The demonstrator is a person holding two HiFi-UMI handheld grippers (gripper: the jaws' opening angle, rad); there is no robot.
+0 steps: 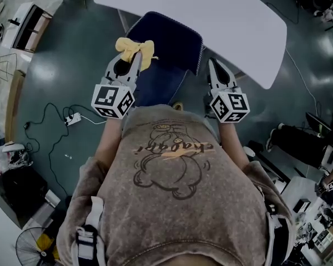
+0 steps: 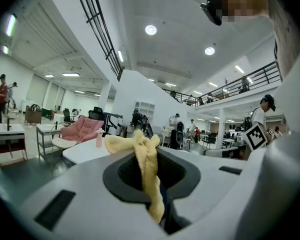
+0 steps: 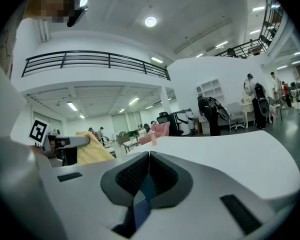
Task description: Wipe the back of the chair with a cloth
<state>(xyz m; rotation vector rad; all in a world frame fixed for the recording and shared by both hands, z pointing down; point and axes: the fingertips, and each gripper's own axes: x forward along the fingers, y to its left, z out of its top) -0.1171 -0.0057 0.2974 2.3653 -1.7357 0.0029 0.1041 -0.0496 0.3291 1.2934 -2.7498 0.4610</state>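
- Lower part of the chair (image 1: 169,49) back, at 6 o'clock, is hidden behind the person's chest (image 1: 172,148).
- Lower end of the cloth (image 2: 149,169) disappears between the left gripper (image 2: 151,151) jaws.
- The white surface (image 1: 227,21) is cut off at 12 o'clock.

My cloth (image 1: 134,50) is yellow, the chair (image 1: 172,43) navy with a white-dotted edge, the table (image 1: 227,15) white, my shirt (image 1: 172,209) mottled brown.

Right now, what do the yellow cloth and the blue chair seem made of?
The yellow cloth looks like soft matte fabric: it bunches and droops limply. The chair seems covered in matte dark-blue fabric, with pale stitching along its edge.
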